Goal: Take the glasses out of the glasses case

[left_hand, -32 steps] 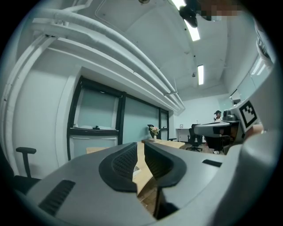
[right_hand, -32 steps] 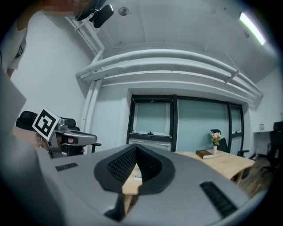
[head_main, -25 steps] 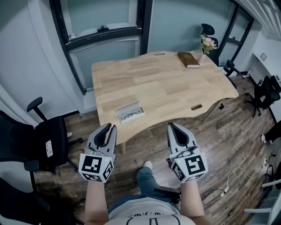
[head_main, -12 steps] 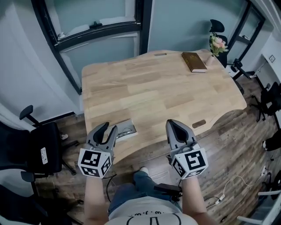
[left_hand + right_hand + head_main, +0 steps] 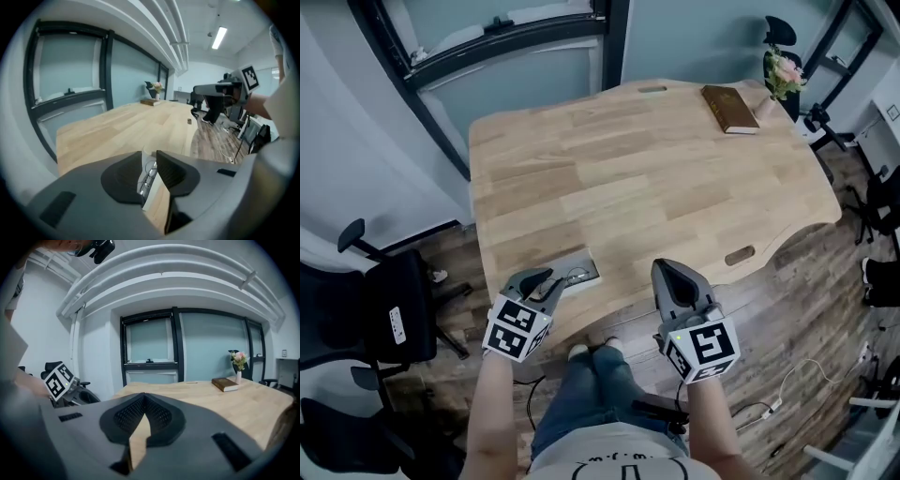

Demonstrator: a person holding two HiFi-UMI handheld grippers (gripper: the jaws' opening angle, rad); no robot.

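An open white glasses case (image 5: 584, 273) lies at the near left edge of the wooden table (image 5: 647, 178), with thin wire glasses (image 5: 575, 276) inside. My left gripper (image 5: 550, 279) tilts down right at the case's near end, partly hiding it. In the left gripper view the glasses (image 5: 149, 173) and the case's white rim (image 5: 153, 199) show through the gap of the left gripper (image 5: 149, 158); its jaws are closing and press on nothing. My right gripper (image 5: 668, 269) hovers over the table's near edge to the right, the right gripper (image 5: 143, 397) shut and empty.
A brown book (image 5: 730, 109) and a small vase of flowers (image 5: 782, 72) stand at the table's far right corner. A black office chair (image 5: 389, 314) stands left of the table. More chairs and a cable are on the wooden floor at the right.
Both grippers have moved forward to the table's near edge. The left gripper has dipped down onto the case's near end, and its jaws stand wider than a second ago.
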